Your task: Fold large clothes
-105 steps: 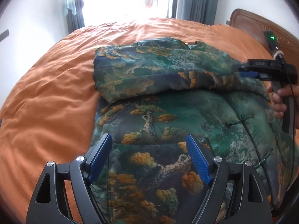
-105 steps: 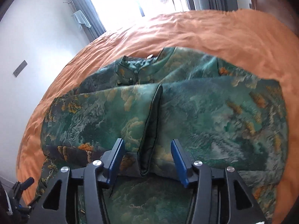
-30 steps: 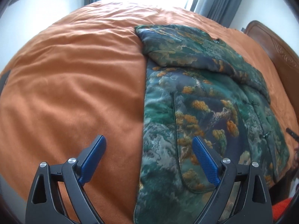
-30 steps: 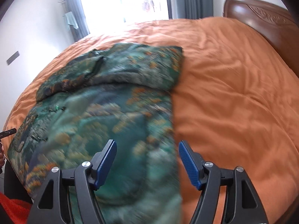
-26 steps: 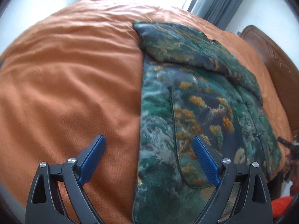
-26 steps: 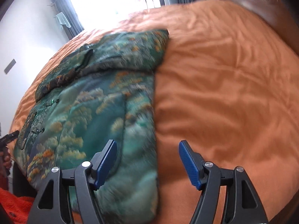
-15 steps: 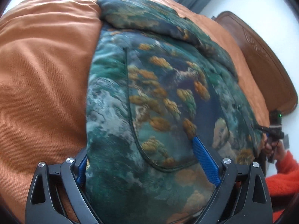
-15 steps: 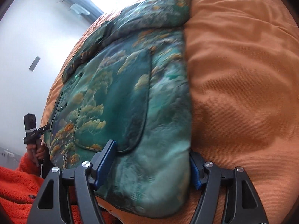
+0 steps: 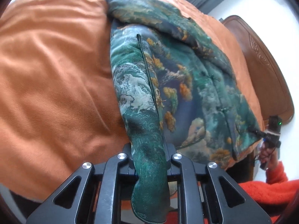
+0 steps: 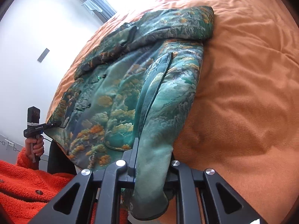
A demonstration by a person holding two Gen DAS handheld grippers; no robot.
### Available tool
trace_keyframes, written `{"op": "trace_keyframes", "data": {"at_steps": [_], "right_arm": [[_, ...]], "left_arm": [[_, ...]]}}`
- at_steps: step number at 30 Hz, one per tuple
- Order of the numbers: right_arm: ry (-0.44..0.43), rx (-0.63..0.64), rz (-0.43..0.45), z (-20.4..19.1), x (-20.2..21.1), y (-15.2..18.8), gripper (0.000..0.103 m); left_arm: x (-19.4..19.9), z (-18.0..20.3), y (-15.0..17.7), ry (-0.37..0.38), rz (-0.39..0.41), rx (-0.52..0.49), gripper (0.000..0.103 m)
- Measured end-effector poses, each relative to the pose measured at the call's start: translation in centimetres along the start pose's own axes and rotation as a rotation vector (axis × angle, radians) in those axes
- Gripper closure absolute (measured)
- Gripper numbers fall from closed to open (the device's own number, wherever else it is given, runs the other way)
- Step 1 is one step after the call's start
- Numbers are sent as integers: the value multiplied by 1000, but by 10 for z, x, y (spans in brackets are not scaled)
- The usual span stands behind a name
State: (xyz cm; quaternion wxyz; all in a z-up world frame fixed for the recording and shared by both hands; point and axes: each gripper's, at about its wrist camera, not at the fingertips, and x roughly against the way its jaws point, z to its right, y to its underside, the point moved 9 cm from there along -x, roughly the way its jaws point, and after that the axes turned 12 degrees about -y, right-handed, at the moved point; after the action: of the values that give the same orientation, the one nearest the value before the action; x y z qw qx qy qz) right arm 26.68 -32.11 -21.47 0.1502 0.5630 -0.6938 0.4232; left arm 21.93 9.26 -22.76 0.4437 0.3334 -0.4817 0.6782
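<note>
Scene: green patterned jacket (image 9: 177, 78) lying on orange bed (image 9: 52, 74) | Tools: my left tool (image 9: 149, 158) and right tool (image 10: 151, 160) each clamp a bottom hem corner | Progress: sleeves folded in; body fold remains.

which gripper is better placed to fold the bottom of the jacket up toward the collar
Neither, judging by these views. The left gripper is shut on one bottom corner of the jacket, the right gripper on the other. Both corners are pinched at the near bed edge, so lifting both together looks best.
</note>
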Motion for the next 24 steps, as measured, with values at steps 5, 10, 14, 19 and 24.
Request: {"op": "trace_keyframes", "data": {"at_steps": [5, 10, 14, 19, 24], "right_arm": [[-9, 13, 13, -19, 16, 10, 88], [-2, 7, -17, -28, 24, 43, 88], [-15, -34, -40, -33, 26, 71, 88], [-27, -52, -52, -45, 31, 82, 88], [-159, -70, 60, -61, 64, 25, 89]], "left_arm": [[20, 0, 13, -17, 16, -14, 89], [22, -9, 37, -40, -13, -3, 89], [23, -15, 51, -41, -51, 13, 89], [32, -12, 48, -13, -81, 43, 89], [80, 7, -13, 144, 7, 88, 90]]}}
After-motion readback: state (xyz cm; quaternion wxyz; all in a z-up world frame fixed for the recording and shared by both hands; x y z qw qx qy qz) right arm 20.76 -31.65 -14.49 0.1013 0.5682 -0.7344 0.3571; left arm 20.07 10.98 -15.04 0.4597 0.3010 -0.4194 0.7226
